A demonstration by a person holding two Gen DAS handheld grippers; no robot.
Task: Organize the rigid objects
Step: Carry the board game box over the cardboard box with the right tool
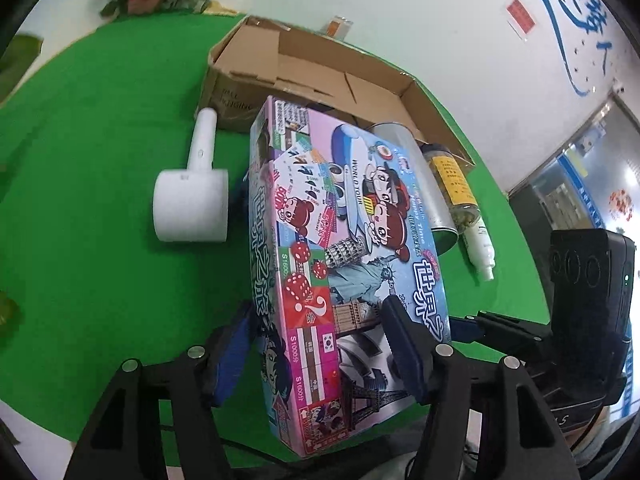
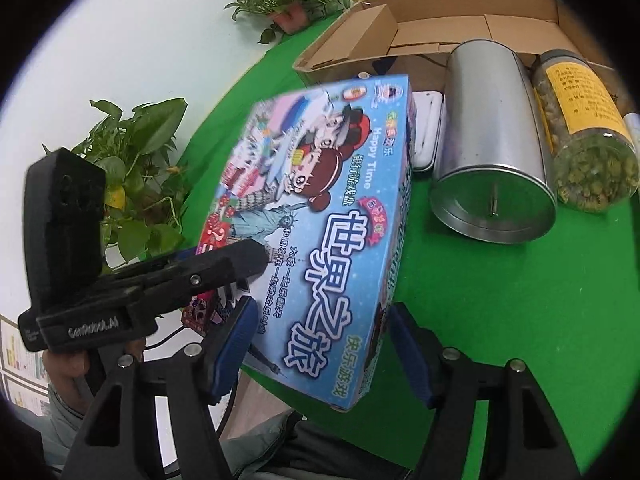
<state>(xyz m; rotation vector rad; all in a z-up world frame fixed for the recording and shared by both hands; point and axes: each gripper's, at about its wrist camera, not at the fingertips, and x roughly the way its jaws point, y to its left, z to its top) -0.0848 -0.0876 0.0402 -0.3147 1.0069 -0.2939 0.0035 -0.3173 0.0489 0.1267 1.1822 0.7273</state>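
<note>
Both hand-held grippers, left (image 1: 320,356) and right (image 2: 320,348), clamp the board game box (image 1: 340,264) aloft; the cardboard box (image 1: 304,68) looks nearly empty, with tin (image 2: 496,148), jar (image 2: 580,128) and hairdryer (image 1: 192,196) waiting on the tabletop (image 1: 100,160).

Bright even indoor light, soft shadows, strong fisheye bending, dark vignetted corners

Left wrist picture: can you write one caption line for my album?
Two claws, left claw and right claw, hold a colourful game box above the green table, near an open cardboard box.
</note>
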